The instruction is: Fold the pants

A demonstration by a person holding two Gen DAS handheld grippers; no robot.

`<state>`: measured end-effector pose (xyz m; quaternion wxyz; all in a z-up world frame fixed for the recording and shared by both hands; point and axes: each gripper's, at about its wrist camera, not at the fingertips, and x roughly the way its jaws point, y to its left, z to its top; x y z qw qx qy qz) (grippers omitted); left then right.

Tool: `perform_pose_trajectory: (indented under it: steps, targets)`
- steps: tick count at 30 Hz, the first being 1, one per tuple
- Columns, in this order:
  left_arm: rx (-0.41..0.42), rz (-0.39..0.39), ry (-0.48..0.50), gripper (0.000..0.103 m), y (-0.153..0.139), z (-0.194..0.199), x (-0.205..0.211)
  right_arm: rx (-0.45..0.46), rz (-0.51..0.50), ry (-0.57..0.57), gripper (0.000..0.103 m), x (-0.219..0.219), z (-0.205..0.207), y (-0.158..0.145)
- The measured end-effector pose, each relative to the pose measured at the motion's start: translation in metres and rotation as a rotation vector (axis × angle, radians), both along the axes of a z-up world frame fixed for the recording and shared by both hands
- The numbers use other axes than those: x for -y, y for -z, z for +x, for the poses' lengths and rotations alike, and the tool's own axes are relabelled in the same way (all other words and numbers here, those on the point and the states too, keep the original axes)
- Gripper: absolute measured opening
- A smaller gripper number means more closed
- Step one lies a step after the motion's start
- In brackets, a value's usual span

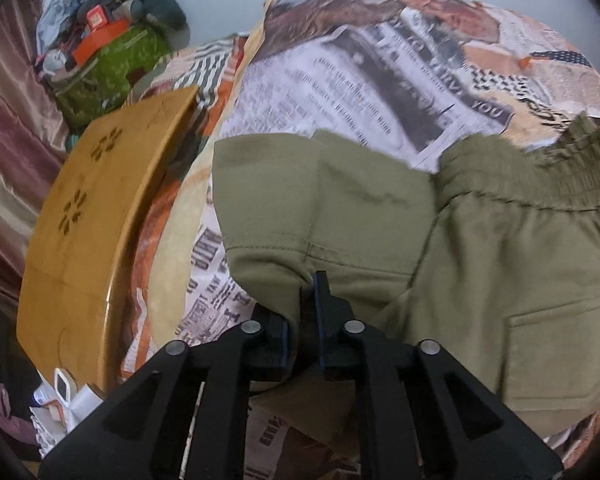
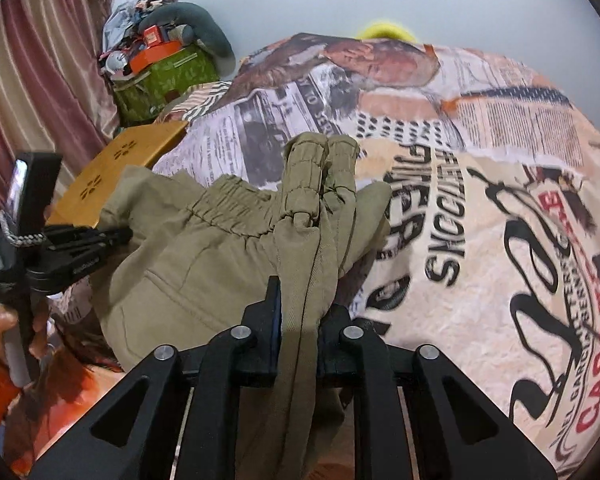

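Observation:
Olive-green pants [image 1: 480, 240] lie bunched on a bed with a newspaper-print cover [image 1: 340, 80]. The elastic waistband [image 1: 560, 176] is at the upper right and a back pocket shows at the lower right. My left gripper [image 1: 306, 300] is shut on a fold of the pants at their near edge. In the right wrist view the pants [image 2: 204, 264] lie left of centre. My right gripper [image 2: 300, 312] is shut on a bundled strip of the pants with the waistband end [image 2: 324, 168] sticking up beyond it. The left gripper [image 2: 116, 236] shows at the left, clamped on the pants' far edge.
A wooden lap table [image 1: 88, 216] lies on the bed's left side. A green bag [image 1: 108, 72] piled with boxes and a grey cushion stands by the curtain [image 1: 8, 140]. A yellow object [image 2: 386, 30] peeks over the bed's far edge. The bed cover [image 2: 500, 220] stretches right.

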<state>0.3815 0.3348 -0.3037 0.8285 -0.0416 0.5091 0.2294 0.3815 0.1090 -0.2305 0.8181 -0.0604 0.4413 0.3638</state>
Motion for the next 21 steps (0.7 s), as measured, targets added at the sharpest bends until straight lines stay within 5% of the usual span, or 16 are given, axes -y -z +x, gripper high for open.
perform_pose_trajectory:
  steps: [7,14,21]
  targets:
    - [-0.064,0.046,-0.01,0.047,0.009,-0.012,-0.002,-0.014,-0.046,0.04,0.031,0.016,-0.012,-0.007]
    - [-0.046,-0.019,0.007,0.051,-0.018,-0.044,0.006,0.054,-0.038,0.059,0.034,0.039,-0.041,-0.045]
    - [0.094,0.014,0.061,0.051,-0.098,-0.085,0.039,0.152,0.025,0.051,0.034,0.049,-0.072,-0.104]
